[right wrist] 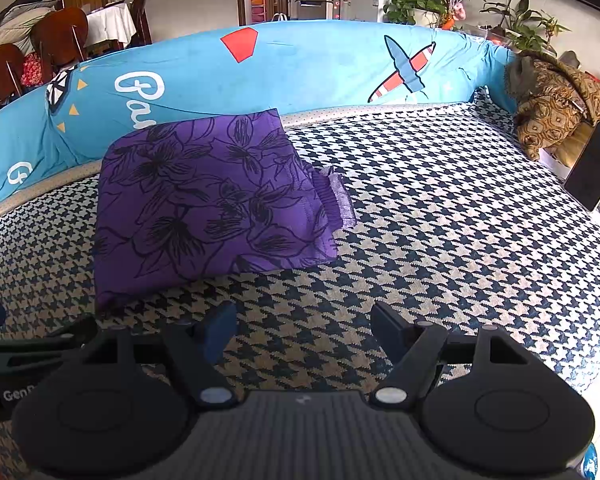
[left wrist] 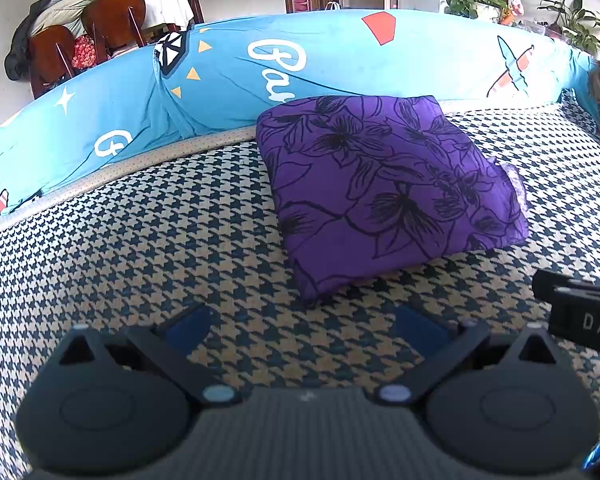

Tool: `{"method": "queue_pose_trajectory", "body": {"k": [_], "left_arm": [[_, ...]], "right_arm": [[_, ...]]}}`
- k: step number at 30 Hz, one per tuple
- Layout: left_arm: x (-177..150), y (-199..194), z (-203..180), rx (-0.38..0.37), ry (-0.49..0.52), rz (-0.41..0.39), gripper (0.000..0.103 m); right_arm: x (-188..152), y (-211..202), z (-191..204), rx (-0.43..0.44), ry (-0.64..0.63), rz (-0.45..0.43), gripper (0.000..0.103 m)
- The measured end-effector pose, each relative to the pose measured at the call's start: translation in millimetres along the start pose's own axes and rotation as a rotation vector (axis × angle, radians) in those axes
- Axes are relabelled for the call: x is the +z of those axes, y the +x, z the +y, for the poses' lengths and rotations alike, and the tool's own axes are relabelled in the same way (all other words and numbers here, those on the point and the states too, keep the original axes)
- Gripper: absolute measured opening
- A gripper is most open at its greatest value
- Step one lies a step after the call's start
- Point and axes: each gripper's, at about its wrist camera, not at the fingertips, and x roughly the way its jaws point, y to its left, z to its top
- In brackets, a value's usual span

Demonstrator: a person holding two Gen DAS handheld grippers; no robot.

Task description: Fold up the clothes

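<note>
While lying folded at centre frame on the checked cover, purple garment looks finished. Left gripper and right gripper both spread wide, empty, at bottom of frame. Next, probably: fetch another garment, or 1 last tuck of the cuff.

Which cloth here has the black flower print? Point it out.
The folded purple garment lying on the checked cover. The blue sheet behind it shows letters and planes, and the brown cloth has a gold pattern.

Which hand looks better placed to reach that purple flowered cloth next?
Probably the left gripper: the purple garment's near corner lies just ahead of its open jaws. From the right gripper, also open, the garment lies off to the left.
</note>
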Motion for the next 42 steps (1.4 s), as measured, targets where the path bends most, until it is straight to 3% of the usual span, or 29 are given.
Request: {"method": "queue_pose_trajectory", "body": {"k": [42], "left_arm": [[-16,-17,8,-0.023,-0.020,0.031,0.103]], "right_arm": [[-4,-1,-11,0.057,-0.025,0.037,0.074]]}}
